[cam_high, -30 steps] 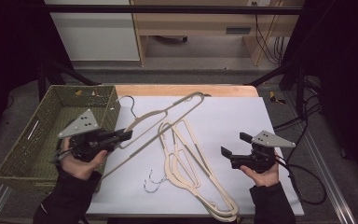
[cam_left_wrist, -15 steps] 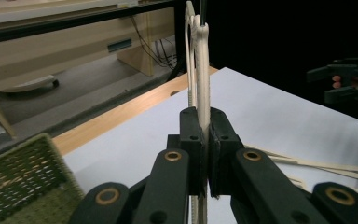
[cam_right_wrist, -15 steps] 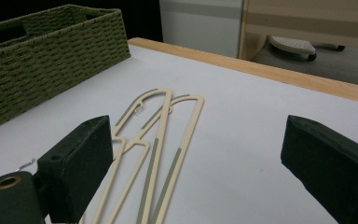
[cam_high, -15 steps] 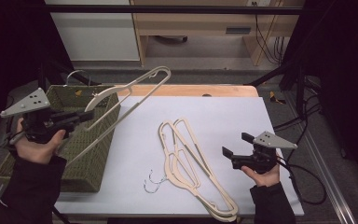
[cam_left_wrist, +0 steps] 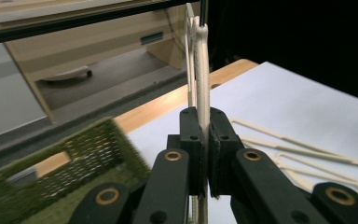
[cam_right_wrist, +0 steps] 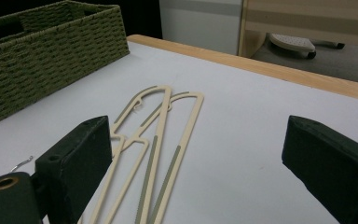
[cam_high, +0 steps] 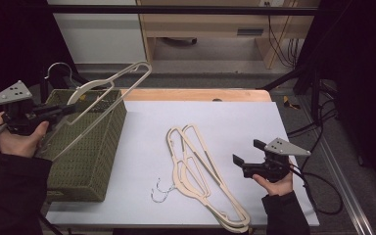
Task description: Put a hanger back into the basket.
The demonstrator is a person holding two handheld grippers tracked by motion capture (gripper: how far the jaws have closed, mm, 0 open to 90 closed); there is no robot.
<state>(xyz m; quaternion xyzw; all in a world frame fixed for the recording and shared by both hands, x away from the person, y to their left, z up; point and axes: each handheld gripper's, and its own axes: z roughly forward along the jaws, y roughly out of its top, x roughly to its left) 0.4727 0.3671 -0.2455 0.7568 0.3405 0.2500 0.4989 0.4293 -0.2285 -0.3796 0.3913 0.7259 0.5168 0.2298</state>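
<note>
Left gripper (cam_high: 66, 110) clamps a cream hanger (cam_high: 108, 90) by its thin, stiff bar above the wicker basket (cam_high: 90, 156) (light, likely slippery); right gripper (cam_high: 240, 161) hovers wide open, empty.

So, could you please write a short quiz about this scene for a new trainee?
1. True or false: the left claw is shut on a cream hanger held up over the green basket.
2. How many hangers lie on the white table? A) one B) two C) four
3. Fill in: the jaws of the right claw are ____.

Key: 1 true; 2 B; 3 open, with nothing between them.
</note>
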